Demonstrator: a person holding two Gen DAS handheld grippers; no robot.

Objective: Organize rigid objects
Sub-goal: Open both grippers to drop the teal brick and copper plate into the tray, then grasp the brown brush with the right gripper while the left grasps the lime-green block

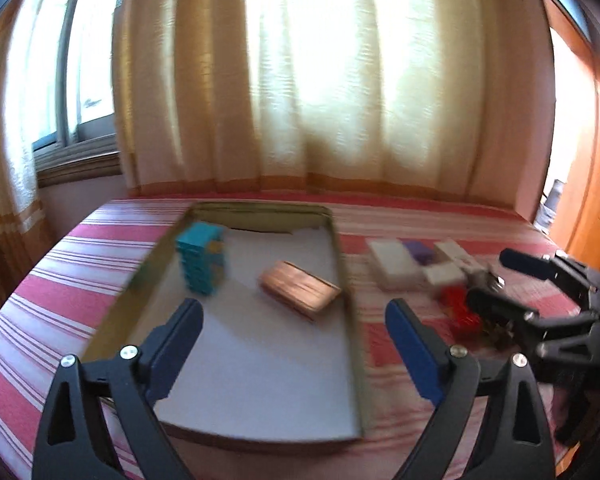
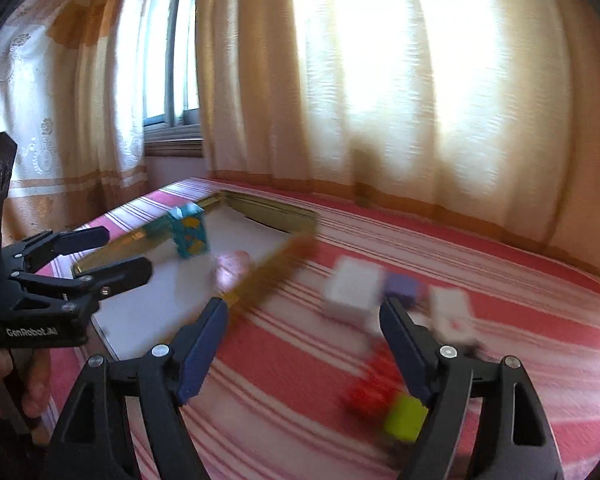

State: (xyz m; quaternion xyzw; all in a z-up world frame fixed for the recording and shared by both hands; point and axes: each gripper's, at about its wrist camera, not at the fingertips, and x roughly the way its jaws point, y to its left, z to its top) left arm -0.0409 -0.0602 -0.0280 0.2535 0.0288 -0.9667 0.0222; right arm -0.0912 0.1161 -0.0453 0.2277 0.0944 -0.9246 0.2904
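Observation:
A gold-rimmed tray [image 1: 337,240] with a white floor lies on the striped bedspread. In it a teal block tower [image 1: 200,264] stands upright beside a flat copper-coloured box [image 1: 300,290]. My left gripper [image 1: 294,309] hovers open over the tray's near half, with nothing between its fingers. To the right of the tray lie white boxes [image 1: 392,262], a purple block [image 1: 418,252] and a red piece [image 1: 460,308]. My right gripper [image 2: 304,307] is open above the bedspread, just short of a white box [image 2: 352,290], the purple block [image 2: 404,286], the red piece [image 2: 370,394] and a yellow-green block [image 2: 406,416].
The red-and-white striped bedspread [image 1: 60,280] ends at bright curtains [image 1: 300,80] behind. The right gripper [image 1: 492,280] shows open at the right of the left wrist view. In the right wrist view the left gripper [image 2: 122,252] reaches over the tray [image 2: 276,264], with a hand [image 2: 4,380] below it.

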